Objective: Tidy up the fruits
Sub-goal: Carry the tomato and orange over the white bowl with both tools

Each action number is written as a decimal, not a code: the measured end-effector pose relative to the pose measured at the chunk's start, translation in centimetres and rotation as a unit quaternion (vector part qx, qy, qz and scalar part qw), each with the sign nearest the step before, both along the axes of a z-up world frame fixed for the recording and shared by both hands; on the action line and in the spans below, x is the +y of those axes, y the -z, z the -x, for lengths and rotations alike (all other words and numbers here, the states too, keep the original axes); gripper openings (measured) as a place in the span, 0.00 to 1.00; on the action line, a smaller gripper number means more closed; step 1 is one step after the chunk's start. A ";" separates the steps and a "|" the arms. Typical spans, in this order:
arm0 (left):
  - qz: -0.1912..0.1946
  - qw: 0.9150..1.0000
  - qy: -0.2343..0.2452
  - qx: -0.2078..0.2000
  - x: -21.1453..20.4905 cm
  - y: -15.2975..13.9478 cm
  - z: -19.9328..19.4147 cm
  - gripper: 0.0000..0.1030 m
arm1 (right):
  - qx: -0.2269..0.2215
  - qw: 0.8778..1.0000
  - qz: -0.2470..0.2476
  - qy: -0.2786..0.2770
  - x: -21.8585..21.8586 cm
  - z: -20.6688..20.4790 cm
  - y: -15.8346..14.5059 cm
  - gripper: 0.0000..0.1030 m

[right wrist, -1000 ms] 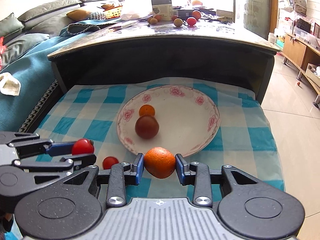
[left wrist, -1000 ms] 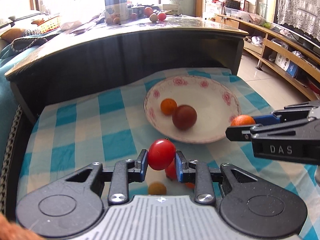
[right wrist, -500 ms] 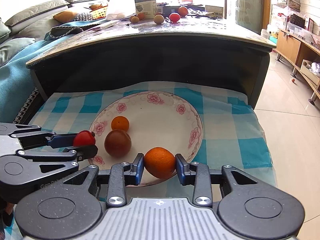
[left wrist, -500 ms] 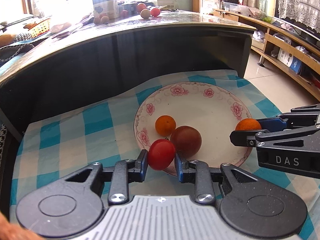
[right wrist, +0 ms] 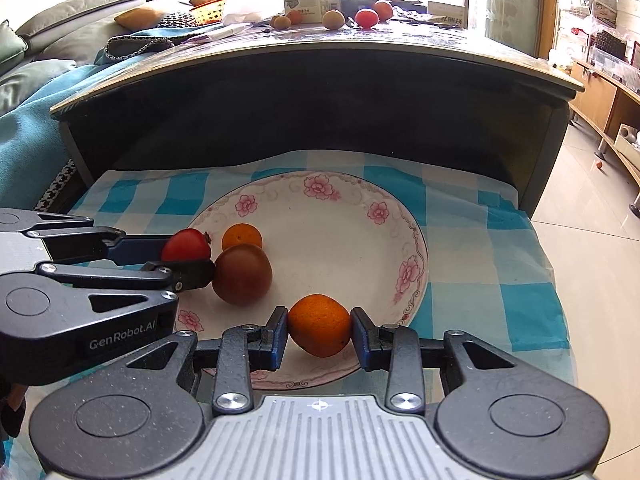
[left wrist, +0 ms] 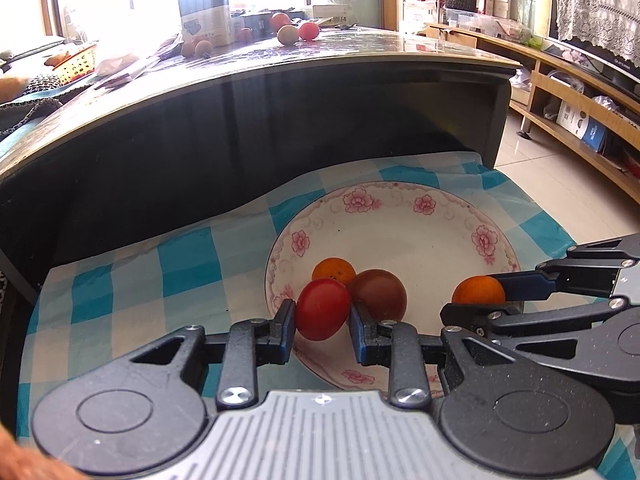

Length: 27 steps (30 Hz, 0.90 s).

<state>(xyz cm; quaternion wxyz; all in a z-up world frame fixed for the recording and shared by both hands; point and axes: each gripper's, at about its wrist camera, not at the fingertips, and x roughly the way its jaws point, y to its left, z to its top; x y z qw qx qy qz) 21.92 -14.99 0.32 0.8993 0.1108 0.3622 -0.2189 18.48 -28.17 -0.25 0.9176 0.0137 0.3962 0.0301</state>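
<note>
A white plate [left wrist: 400, 236] [right wrist: 344, 240] with pink flowers lies on a blue checked cloth. In it sit a small orange [left wrist: 334, 270] [right wrist: 241, 237] and a dark brown-red tomato [left wrist: 380, 294] [right wrist: 242, 274]. My left gripper [left wrist: 322, 316] [right wrist: 188, 258] is shut on a red tomato [left wrist: 322, 308] [right wrist: 186, 245] over the plate's left rim, close to the dark tomato. My right gripper [right wrist: 319, 330] [left wrist: 476, 300] is shut on an orange [right wrist: 319, 325] [left wrist: 478, 290] above the plate's near right part.
The cloth [left wrist: 184, 272] covers a low shelf under a dark tabletop [left wrist: 280, 64]. That top carries several more fruits [right wrist: 366, 18], a box [left wrist: 206, 14] and clutter. A sofa [right wrist: 48, 24] is at the left, wooden shelving [left wrist: 580, 96] and tiled floor at the right.
Both grippers have carried their fruits forward from the cloth's near side to over the plate. The loose fruits seen on the cloth a second ago are out of view.
</note>
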 end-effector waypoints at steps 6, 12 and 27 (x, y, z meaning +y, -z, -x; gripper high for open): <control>0.011 1.000 0.002 -0.004 -0.2 -0.1 -0.2 0.37 | 0.003 1.000 0.000 0.000 0.0 -0.4 0.4 0.29; 0.019 1.000 0.001 -0.007 -0.6 -0.2 -0.3 0.38 | 0.000 1.000 -0.003 0.003 -0.2 -0.6 0.3 0.29; 0.015 1.000 0.002 -0.014 -1.1 -0.5 -0.5 0.41 | -0.004 1.000 0.002 0.009 -0.5 -0.8 0.3 0.33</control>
